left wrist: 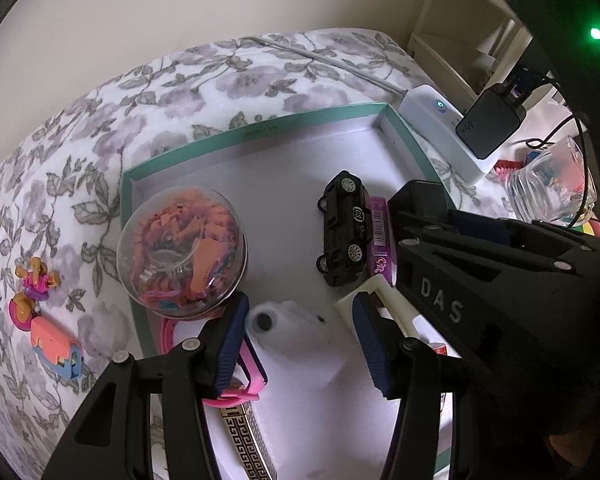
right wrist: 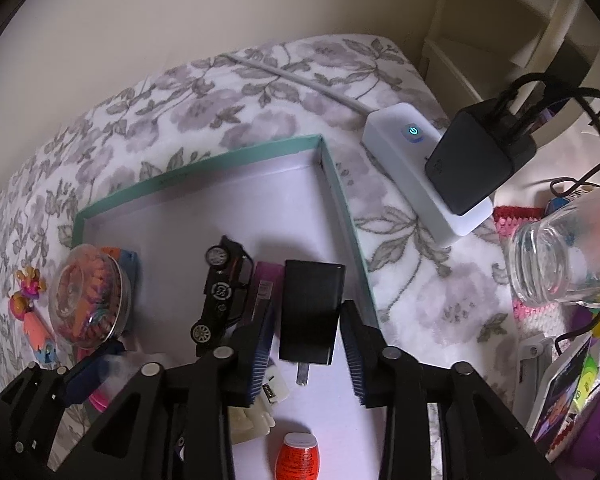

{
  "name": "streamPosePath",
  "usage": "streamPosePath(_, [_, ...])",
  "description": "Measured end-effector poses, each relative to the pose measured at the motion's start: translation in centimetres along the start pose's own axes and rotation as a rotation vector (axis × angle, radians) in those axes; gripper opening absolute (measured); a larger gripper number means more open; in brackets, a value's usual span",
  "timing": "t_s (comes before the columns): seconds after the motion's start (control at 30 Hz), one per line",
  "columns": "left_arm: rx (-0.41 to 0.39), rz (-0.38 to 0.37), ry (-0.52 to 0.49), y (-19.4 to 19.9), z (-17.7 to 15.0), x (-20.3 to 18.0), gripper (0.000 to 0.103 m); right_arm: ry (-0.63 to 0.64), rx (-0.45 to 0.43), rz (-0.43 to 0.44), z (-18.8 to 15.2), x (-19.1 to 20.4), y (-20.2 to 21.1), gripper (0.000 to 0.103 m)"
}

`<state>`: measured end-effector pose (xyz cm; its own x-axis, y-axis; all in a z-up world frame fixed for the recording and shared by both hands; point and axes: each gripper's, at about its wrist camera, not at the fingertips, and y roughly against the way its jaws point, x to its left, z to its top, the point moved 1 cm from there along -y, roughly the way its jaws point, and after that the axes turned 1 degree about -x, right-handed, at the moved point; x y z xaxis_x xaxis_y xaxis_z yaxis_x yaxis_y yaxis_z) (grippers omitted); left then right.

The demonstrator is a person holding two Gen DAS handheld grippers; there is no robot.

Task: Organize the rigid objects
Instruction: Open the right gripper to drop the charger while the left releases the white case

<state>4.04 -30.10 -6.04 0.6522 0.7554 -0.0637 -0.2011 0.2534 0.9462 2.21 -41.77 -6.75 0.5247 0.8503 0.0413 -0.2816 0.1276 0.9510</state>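
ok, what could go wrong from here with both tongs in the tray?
1. The right tongs straddle the black plug-in charger, pads apparently clear; lifting away could drag it.
2. The left tongs bracket the blurred white block; closing may nudge the clear dome of orange pieces.

Left wrist view: looked steeply down from close above the near left part of a teal-rimmed tray point(left wrist: 256, 136), its own fingers at the bottom edge.
Right wrist view: looked steeply down from close above the tray's point(right wrist: 204, 168) near right part, facing the far wall.
Shared: tray, black toy car point(left wrist: 344, 228) point(right wrist: 222, 292), white power strip point(left wrist: 440, 128) point(right wrist: 416, 176), floral blanket point(left wrist: 100, 128) point(right wrist: 140, 120).
Cross-view: each camera caught the other gripper at its edge.
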Motion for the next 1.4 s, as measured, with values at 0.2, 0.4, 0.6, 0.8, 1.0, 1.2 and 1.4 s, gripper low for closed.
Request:
streamPosePath(0.2, [-0.003,-0.03,0.019,0.7,0.3,0.3,0.056,-0.009,-0.035,0.01,0.3,-0.1,1.2,0.039])
streamPosePath(0.4, [-0.041,-0.06,0.045,2.6,1.0,1.0,0.056,-0.012,-0.113,0.014,0.9,0.0,4.1,0.039])
streamPosePath(0.6, [-0.083,-0.068,0.098,4.3,1.8,2.9,0.056,-0.009,-0.173,0.014,1.3,0.2,6.3,0.039])
streamPosePath(0.8, [-0.117,-0.062,0.183,5.6,2.4,6.0,0.056,-0.004,-0.206,0.011,1.5,0.4,7.6,0.039])
streamPosePath(1.0, [-0.143,-0.028,0.274,6.4,2.6,9.5,0.056,0.007,-0.207,0.006,1.6,1.1,7.5,0.039])
streamPosePath(1.2, [-0.166,0.017,0.357,6.7,2.5,12.7,0.068,0.012,-0.201,0.003,1.6,1.7,7.2,0.049])
streamPosePath(1.4, [-0.174,0.035,0.405,6.7,2.3,14.7,0.086,0.037,-0.194,0.007,1.7,2.8,6.8,0.063])
